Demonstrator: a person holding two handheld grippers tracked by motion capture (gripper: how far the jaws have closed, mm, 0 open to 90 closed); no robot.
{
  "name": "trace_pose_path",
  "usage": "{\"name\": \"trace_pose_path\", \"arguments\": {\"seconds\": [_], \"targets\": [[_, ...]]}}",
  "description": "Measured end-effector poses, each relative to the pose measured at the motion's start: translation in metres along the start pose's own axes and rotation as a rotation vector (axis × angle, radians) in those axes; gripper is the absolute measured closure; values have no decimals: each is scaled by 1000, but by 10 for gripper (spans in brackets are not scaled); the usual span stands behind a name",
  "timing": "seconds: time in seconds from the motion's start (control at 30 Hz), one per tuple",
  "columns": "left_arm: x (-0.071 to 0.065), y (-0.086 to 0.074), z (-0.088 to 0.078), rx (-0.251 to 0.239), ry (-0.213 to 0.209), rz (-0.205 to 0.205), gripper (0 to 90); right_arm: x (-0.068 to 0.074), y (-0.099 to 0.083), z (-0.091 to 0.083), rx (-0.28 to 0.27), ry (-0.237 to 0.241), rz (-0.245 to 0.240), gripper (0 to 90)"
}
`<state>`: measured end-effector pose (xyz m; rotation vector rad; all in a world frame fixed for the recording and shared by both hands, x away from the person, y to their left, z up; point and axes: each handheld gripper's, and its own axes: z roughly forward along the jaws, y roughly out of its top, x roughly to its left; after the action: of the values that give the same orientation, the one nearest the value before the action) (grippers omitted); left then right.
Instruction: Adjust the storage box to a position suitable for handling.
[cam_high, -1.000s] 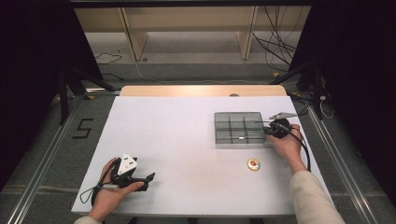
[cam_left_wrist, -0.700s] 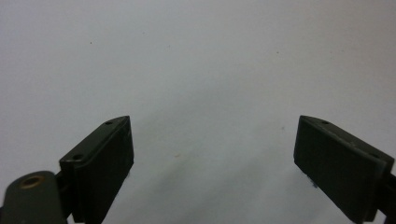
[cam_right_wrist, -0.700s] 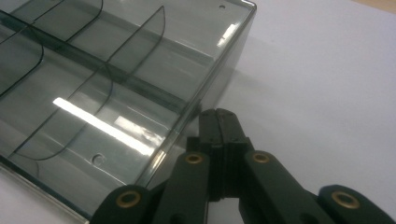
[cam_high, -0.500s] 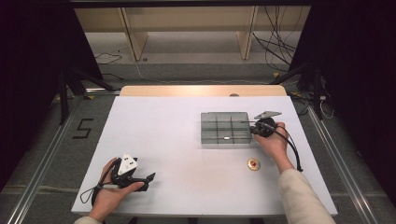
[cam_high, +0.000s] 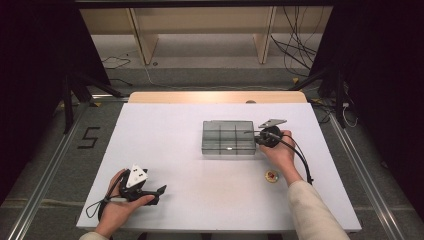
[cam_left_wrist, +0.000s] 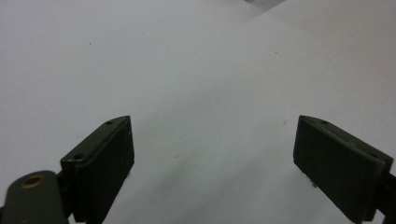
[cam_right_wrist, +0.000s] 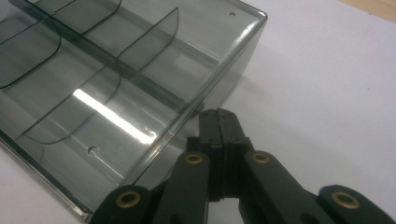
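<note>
Pressing shut jaws against the smoky divider box (cam_high: 229, 138), the right gripper (cam_right_wrist: 218, 122) was mid-push, while the left gripper (cam_left_wrist: 212, 161) rested spread and empty and a small round piece (cam_high: 271, 176) lay unhandled nearby.

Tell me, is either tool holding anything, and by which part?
Nothing is held. The right gripper is shut, its tip against the clear box's side wall; the left gripper is open above the table.

The white table (cam_high: 200, 165) carries one smoky clear divided box (cam_high: 229, 138) with six compartments near its right edge, one small round gold-rimmed object (cam_high: 271, 176) toward the right front corner, and two hand-held grippers.
</note>
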<state>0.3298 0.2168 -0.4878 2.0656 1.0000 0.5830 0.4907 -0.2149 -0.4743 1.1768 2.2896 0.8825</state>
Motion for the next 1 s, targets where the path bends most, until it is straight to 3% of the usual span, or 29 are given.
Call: {"name": "trace_pose_path", "arguments": {"seconds": [0.33, 0.67, 0.8, 0.87, 1.0], "targets": [[0, 0, 0, -6, 2, -3, 122, 18, 9, 10, -5, 31, -16, 900], [0, 0, 0, -4, -1, -2, 123, 25, 15, 17, 6, 32, -11, 900], [0, 0, 0, -5, -1, -1, 123, 22, 21, 14, 9, -16, 0, 900], [0, -1, 0, -4, -2, -1, 123, 18, 33, 10, -3, -56, 18, 900], [1, -1, 0, -2, -4, 0, 124, 19, 52, 8, -41, -77, 30, 900]]}}
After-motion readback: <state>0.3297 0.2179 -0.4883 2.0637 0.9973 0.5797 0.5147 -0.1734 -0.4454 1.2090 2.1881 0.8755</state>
